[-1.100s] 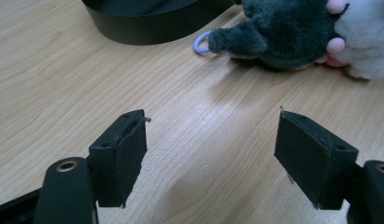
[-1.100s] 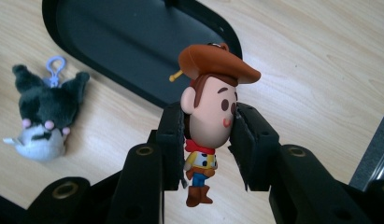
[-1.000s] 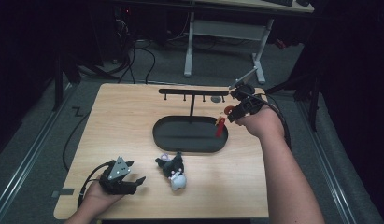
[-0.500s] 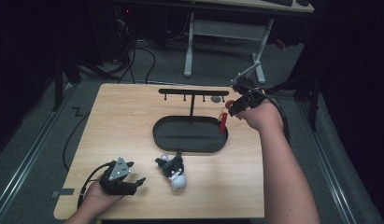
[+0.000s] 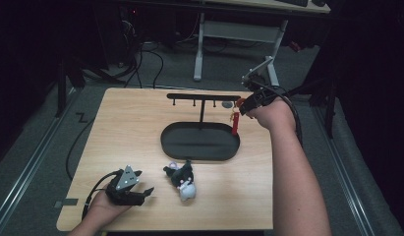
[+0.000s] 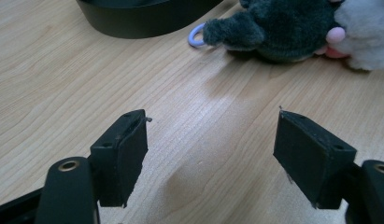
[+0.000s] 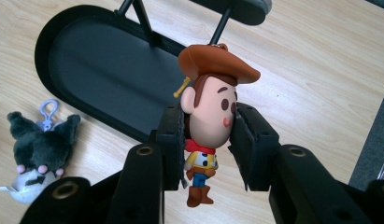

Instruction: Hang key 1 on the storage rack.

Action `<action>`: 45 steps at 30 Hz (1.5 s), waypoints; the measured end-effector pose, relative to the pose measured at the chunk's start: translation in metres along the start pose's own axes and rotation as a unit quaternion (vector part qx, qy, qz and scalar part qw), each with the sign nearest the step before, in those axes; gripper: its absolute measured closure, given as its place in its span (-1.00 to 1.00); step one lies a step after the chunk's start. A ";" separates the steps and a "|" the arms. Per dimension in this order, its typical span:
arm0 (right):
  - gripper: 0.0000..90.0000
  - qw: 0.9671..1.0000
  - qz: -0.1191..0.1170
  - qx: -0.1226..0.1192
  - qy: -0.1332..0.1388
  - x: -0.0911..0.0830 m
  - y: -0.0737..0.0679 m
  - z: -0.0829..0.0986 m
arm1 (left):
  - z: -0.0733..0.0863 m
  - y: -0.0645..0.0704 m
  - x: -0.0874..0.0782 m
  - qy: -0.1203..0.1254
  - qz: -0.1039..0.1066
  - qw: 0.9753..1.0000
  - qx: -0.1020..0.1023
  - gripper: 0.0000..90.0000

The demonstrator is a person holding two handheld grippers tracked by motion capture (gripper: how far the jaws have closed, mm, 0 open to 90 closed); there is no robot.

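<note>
Right gripper view had my right gripper point(image 7: 206, 140) clamped on the cowboy figure point(image 7: 208, 116) — jaws pressing both sides of its head, hat up, boots hanging down, so its long axis ran upright between the pads. A small loop at the hat top point(image 7: 221, 45) sat just under the stand's crossbar end point(image 7: 236, 9), and one peg rod point(image 7: 222, 23) came down close behind it. That was the relation the next move turned on, as I judged it: loop below and just beside the peg, needing a short lift and a slide onto it.

From the high view the right gripper point(image 5: 246, 104) was up at the right end of the black hanger stand point(image 5: 203, 97), the figure point(image 5: 234, 123) dangling red over the far right edge of the oval base tray point(image 5: 199, 141). The tray held nothing that I could see apart from the stand's post.

My left gripper point(image 5: 128, 189) rested near the table's point(image 5: 130, 128) near left corner, jaws spread wide and holding nothing — left gripper view showed bare wood between them. The dark plush toy point(image 6: 278, 28) with its lilac clip ring point(image 6: 196, 36) lay ahead and to the right of that claw, just outside the tray wall point(image 6: 147, 18). The left hand was clearly the nearer one to the plush; the right was nearer the pegs.
</note>
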State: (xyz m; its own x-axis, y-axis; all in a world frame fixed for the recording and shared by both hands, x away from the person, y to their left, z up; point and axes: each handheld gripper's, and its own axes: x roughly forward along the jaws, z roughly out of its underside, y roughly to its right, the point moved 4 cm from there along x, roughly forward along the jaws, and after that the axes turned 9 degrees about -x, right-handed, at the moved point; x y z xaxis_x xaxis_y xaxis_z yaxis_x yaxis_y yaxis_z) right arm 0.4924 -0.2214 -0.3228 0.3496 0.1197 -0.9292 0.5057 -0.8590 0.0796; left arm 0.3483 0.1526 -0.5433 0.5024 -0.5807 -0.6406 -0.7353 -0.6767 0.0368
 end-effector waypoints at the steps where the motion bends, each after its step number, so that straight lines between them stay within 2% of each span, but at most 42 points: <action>1: 0.47 1.000 0.000 0.001 0.002 0.000 0.001 -0.001 | 0.000 0.000 0.000 -0.001 -0.001 1.000 0.001 -0.41; 10: 0.46 1.000 0.006 0.001 0.004 0.002 0.004 -0.008 | 0.001 0.000 -0.001 -0.001 -0.002 1.000 0.000 -0.41; 16: 0.46 1.000 0.008 0.016 0.009 0.008 0.011 -0.006 | 0.001 -0.001 0.000 -0.003 -0.002 1.000 0.000 -0.41; 22: 0.46 1.000 0.013 0.020 0.014 0.014 0.015 -0.008 | 0.002 -0.002 0.001 -0.007 -0.002 1.000 -0.002 -0.41; 25: 0.46 1.000 0.014 0.019 0.003 0.017 0.016 -0.005 | 0.002 -0.002 0.001 -0.007 -0.002 1.000 -0.003 -0.41; 32: 0.46 0.999 0.015 0.028 0.003 0.028 0.017 0.006 | 0.002 0.000 0.000 -0.005 -0.002 1.000 0.000 -0.41; 37: 0.46 0.999 0.006 0.032 -0.003 0.043 0.016 0.015 | 0.002 0.002 0.002 -0.006 0.001 1.000 0.001 -0.41; 41: 0.46 0.999 0.009 0.036 -0.011 0.050 0.018 0.020 | 0.002 0.002 0.002 -0.007 0.000 1.000 0.003 -0.40; 43: 0.46 0.999 0.004 0.040 -0.003 0.056 0.020 0.023 | 0.002 0.002 0.002 -0.006 0.000 1.000 0.002 -0.40; 45: 0.46 0.999 0.003 0.042 -0.007 0.063 0.020 0.024 | 0.002 0.002 0.002 -0.006 0.000 1.000 0.002 -0.40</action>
State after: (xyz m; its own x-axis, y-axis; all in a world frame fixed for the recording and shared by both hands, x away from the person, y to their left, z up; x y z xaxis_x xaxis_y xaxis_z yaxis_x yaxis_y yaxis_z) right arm 0.5057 -0.2432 -0.3886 0.3413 0.1075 -0.9338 0.4345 -0.8990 0.0553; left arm 0.3472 0.1513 -0.5457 0.4962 -0.5751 -0.6504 -0.7372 -0.6748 0.0342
